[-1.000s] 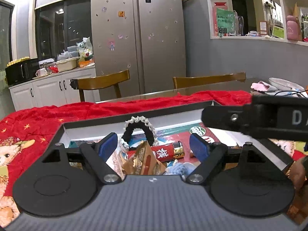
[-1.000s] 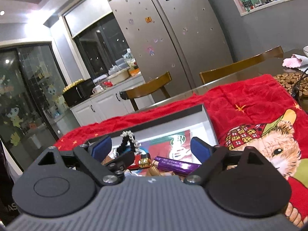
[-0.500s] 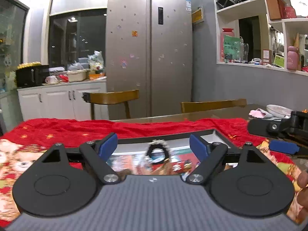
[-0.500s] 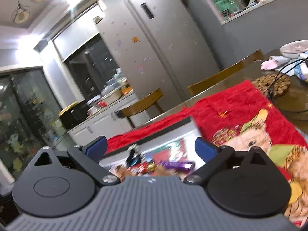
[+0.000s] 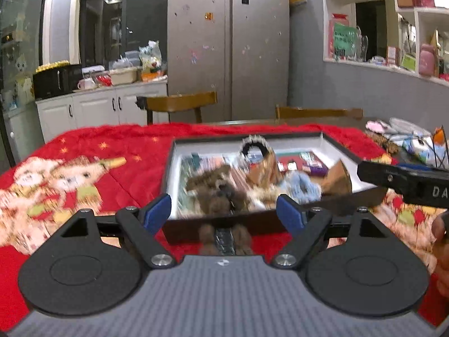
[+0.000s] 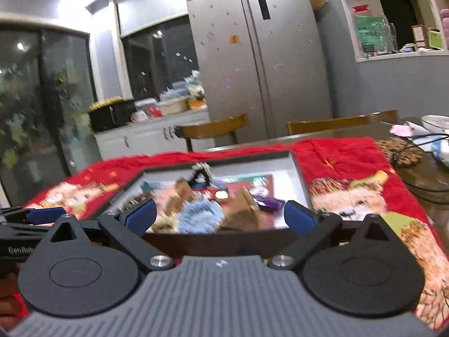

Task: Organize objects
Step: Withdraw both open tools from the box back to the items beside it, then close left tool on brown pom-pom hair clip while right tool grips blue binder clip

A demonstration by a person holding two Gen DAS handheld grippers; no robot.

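Ahead, a shallow dark-rimmed box [image 5: 249, 220], white inside, lying on a red printed blanket [image 5: 118, 151] spread over the tabletop [image 6: 437, 174]. Plenty of bare blanket left of the box in the left wrist view, and more to its right in the right wrist view. Near rim of the box just beyond both sets of blue pads. Left claw [image 5: 224, 213] wide open, nothing between its pads, poised short of the near rim. Right claw [image 6: 220, 216] spread wide as well, empty, also on the near side of the box (its black arm cutting in at the right edge of the left wrist view).

Inside the box, a jumble: a black hair tie with pale trim [image 5: 254, 147] standing at the back, a pale blue knitted piece [image 6: 200, 214] toward the front, a brown furry thing [image 5: 216, 193], brown card wedges [image 5: 338, 178], a purple wrapper [image 6: 268, 202]. All smeared by blur; print on the box floor unreadable. Brown furry bits [image 5: 224, 238] partly cut off behind the claw body below the rim. Far right tabletop clutter [image 5: 415, 143] hard to make out.
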